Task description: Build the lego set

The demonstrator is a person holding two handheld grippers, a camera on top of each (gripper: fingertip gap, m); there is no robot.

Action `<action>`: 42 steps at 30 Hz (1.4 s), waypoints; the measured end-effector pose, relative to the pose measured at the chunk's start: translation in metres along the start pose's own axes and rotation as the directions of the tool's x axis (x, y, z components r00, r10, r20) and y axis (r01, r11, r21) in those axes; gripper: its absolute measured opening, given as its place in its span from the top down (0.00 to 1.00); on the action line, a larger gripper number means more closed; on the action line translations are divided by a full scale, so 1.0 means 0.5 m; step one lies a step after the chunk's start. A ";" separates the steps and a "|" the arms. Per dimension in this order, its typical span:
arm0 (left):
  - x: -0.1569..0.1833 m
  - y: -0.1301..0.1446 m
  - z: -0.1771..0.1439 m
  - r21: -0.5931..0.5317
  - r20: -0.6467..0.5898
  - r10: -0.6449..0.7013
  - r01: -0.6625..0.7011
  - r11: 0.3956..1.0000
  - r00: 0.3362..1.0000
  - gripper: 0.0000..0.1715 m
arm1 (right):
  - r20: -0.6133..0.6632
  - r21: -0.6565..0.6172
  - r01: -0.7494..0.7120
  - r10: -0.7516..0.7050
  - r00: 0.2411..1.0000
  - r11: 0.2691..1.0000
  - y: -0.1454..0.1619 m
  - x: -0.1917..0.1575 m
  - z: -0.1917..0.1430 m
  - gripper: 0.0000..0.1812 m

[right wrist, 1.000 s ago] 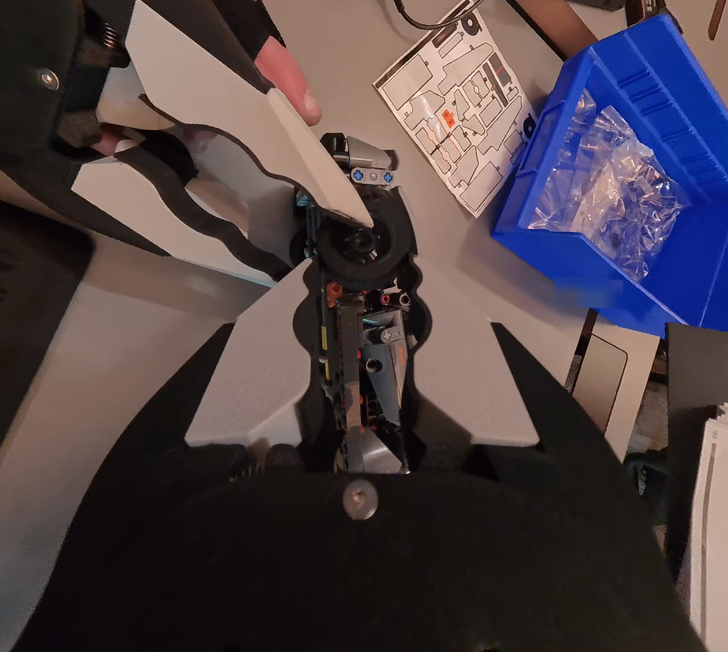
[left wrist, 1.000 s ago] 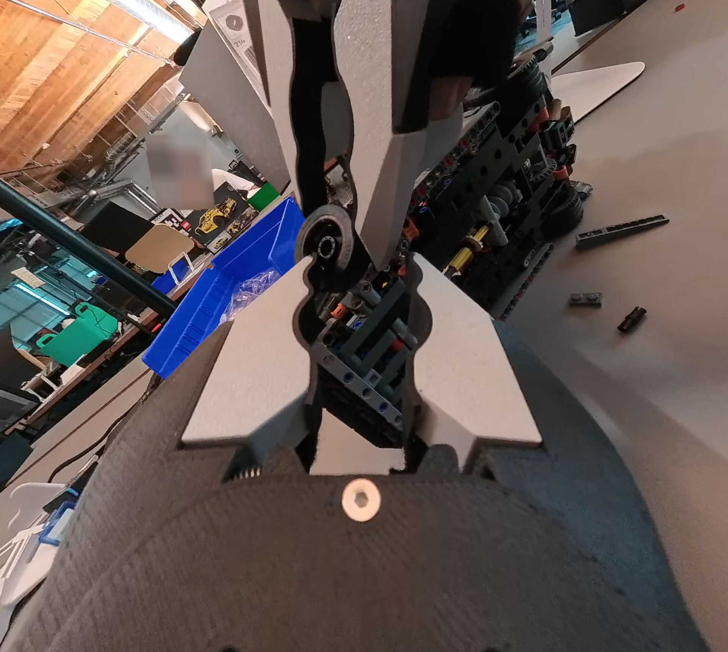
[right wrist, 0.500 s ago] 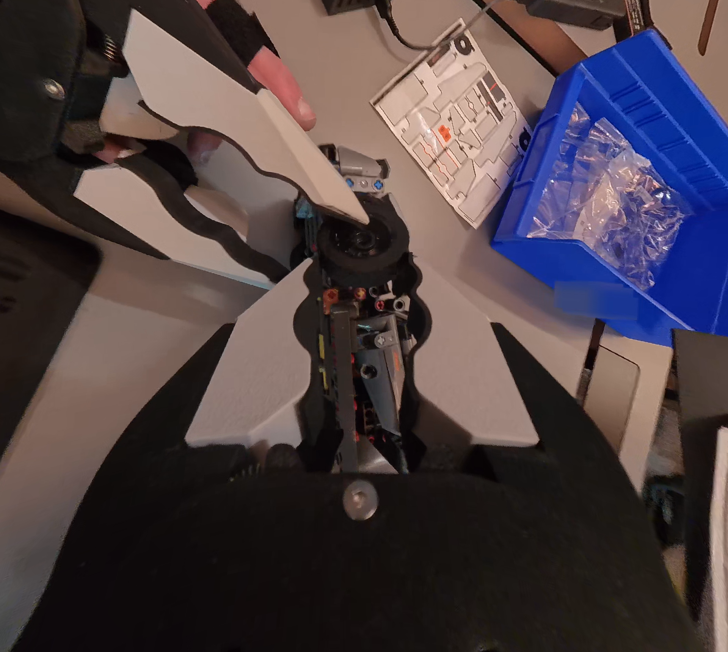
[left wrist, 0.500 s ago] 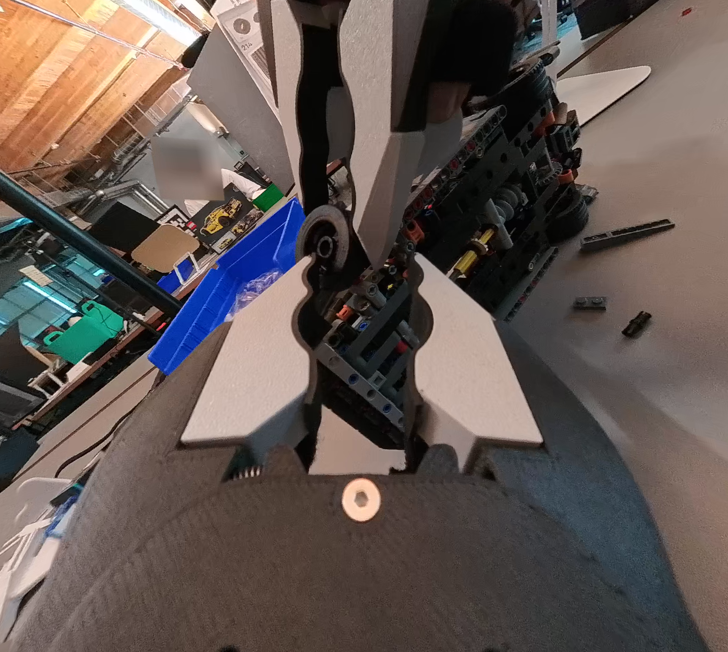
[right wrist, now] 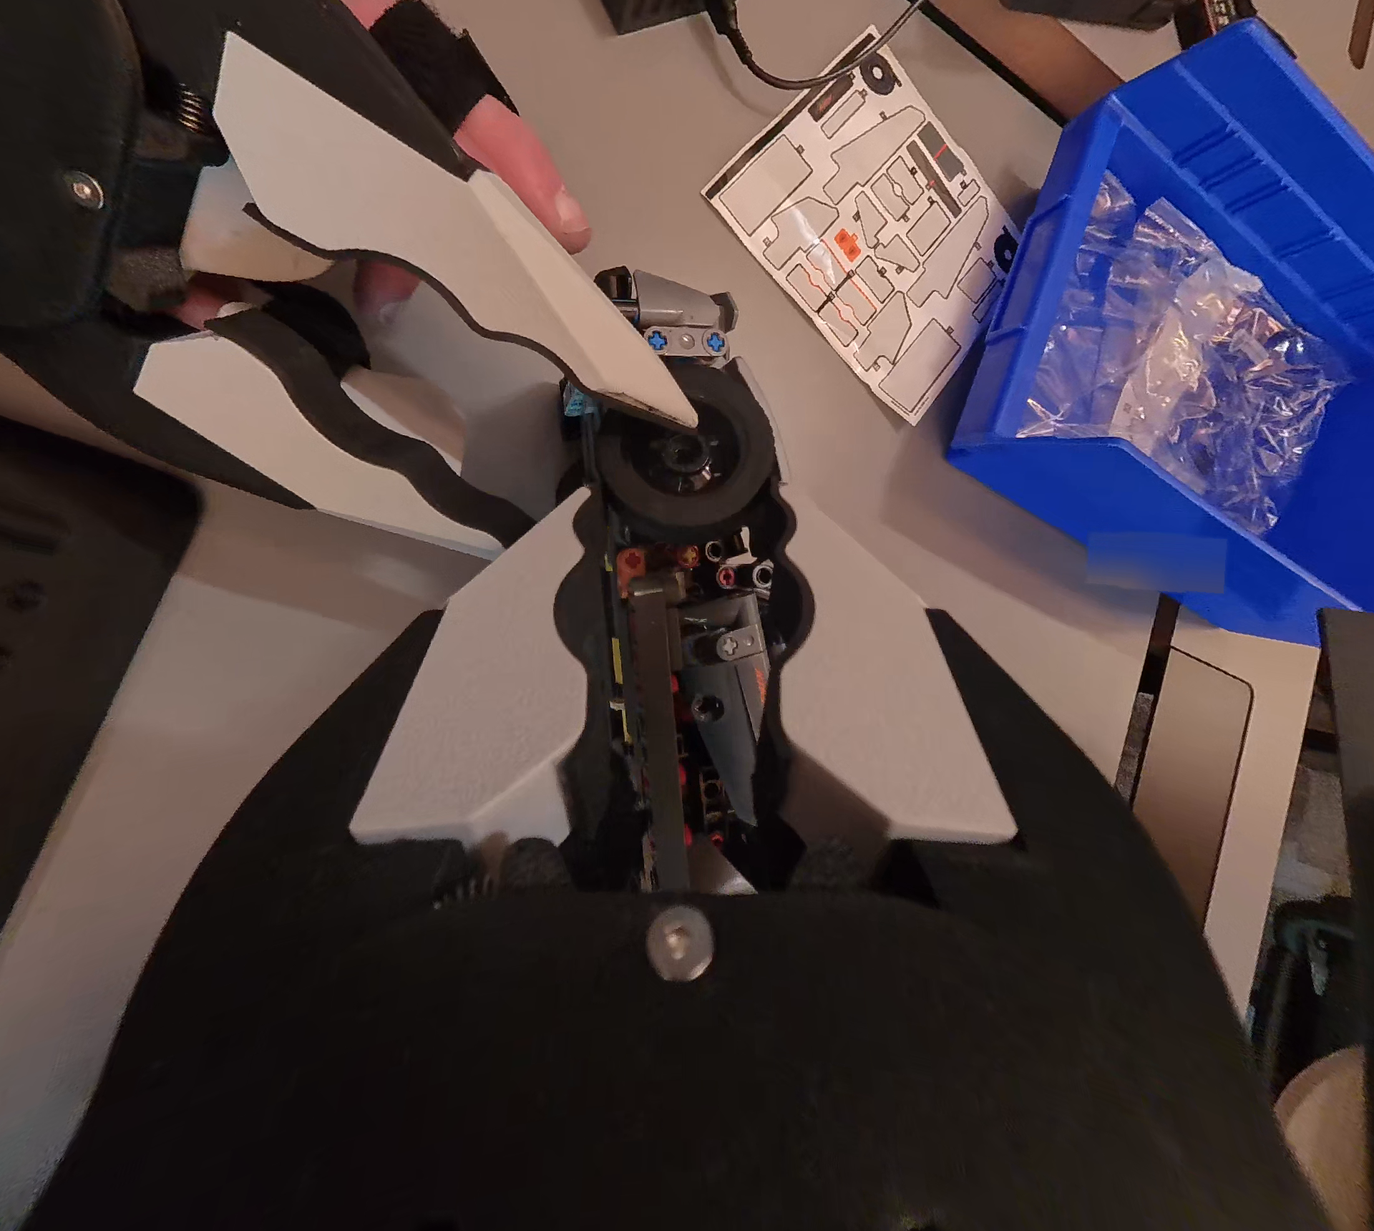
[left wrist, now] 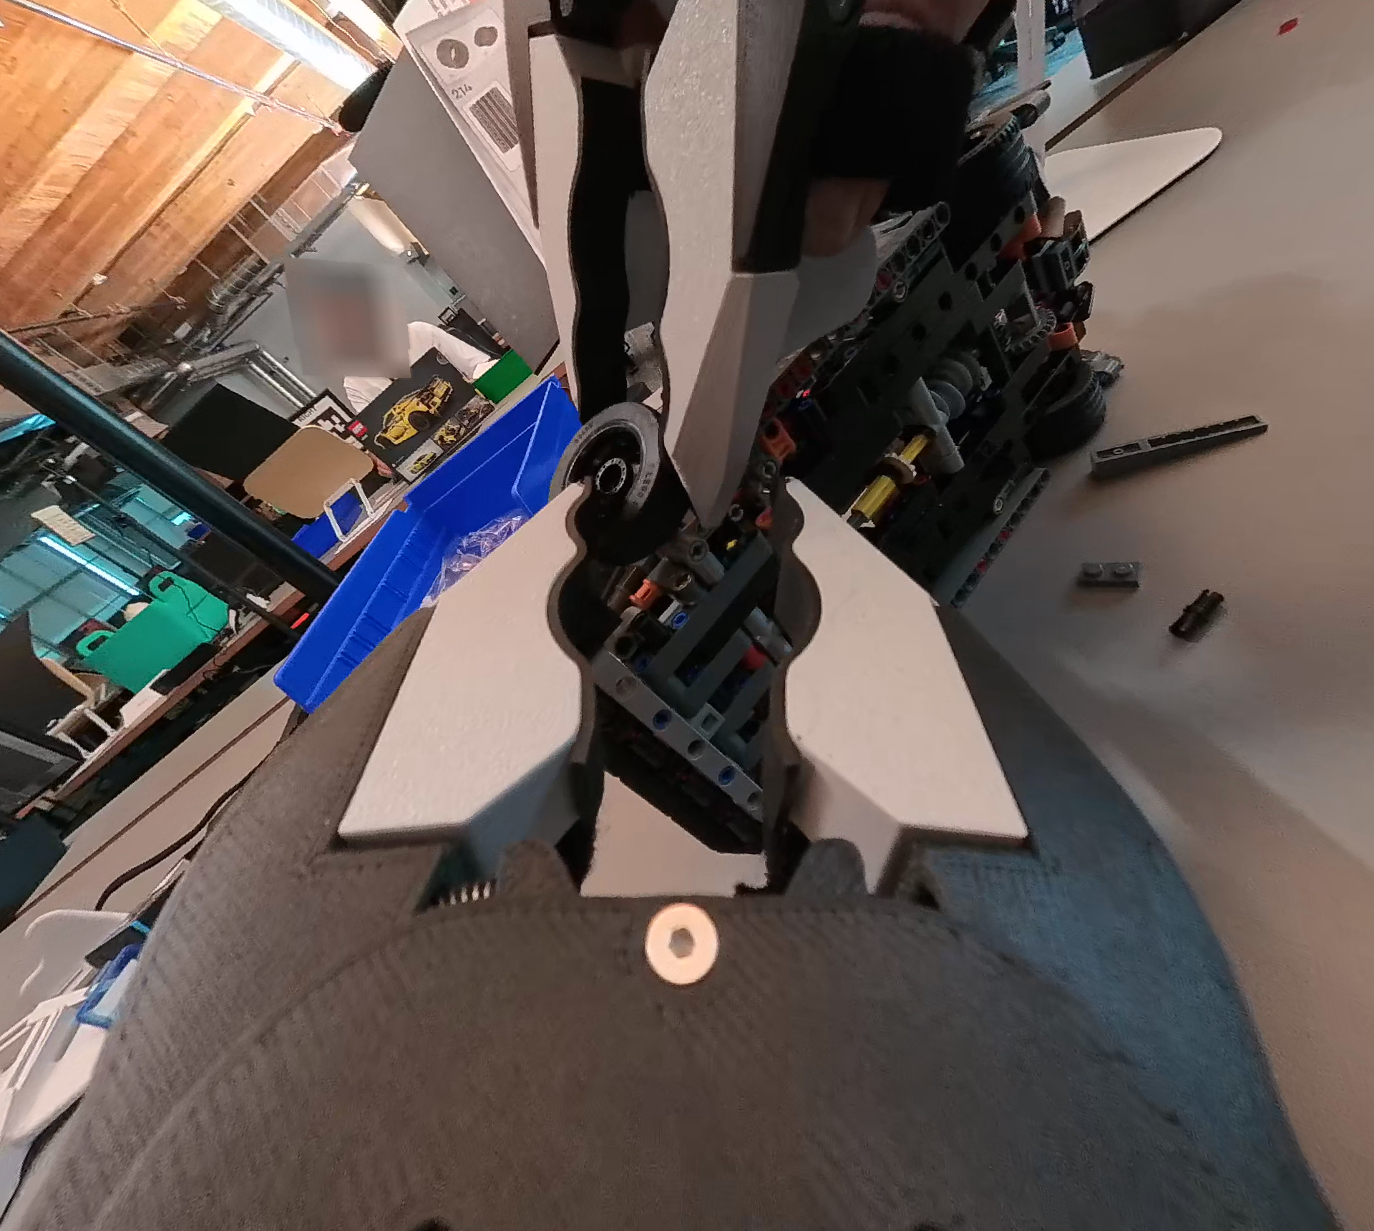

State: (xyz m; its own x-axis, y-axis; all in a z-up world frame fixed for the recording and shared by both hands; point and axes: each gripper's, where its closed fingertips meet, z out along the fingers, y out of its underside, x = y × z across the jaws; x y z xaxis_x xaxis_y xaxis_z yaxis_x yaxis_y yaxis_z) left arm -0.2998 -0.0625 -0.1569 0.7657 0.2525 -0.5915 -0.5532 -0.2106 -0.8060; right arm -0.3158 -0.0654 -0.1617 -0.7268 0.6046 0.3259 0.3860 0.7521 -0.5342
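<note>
Lego chassis [left wrist: 959, 392], a long dark Technic frame held off the grey worktop [left wrist: 1227, 318] between two grippers, its long axis running straight away from the left wrist camera, the far end carrying a black tyre. Left gripper [left wrist: 684, 526]: fingers clenched on the near end of the frame. Right gripper [right wrist: 684, 474]: fingers clenched across the same frame from above, its long axis in line with them. A small black wheel [right wrist: 684, 452] sits at the frame's end, touched by a fingertip of the left gripper. On the worktop, apart from the chassis: a sticker sheet [right wrist: 862, 214], a blue bin [right wrist: 1204, 273] holding clear bags near the far edge, and loose dark pieces [left wrist: 1178, 446].
</note>
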 end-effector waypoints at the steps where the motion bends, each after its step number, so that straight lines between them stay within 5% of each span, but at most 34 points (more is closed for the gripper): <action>1: 0.000 0.000 0.000 0.000 0.002 0.002 -0.002 1.000 1.000 0.74 | -0.003 -0.008 0.003 -0.003 1.000 1.000 0.002 0.000 0.001 0.78; 22: 0.005 -0.005 0.002 0.001 0.005 0.028 -0.028 1.000 1.000 0.73 | -0.043 0.001 0.025 -0.025 0.999 1.000 -0.008 0.000 -0.008 0.78; 42: -0.012 -0.001 -0.001 0.010 0.022 -0.045 0.045 0.999 0.999 0.69 | 0.047 0.017 -0.138 0.137 0.989 0.990 -0.005 -0.001 -0.006 0.78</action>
State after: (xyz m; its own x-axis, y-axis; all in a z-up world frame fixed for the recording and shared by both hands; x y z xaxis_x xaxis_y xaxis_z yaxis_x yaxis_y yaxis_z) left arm -0.3040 -0.0645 -0.1527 0.7824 0.2826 -0.5550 -0.5215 -0.1900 -0.8319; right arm -0.3148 -0.0669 -0.1583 -0.6928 0.6890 0.2127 0.4731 0.6570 -0.5870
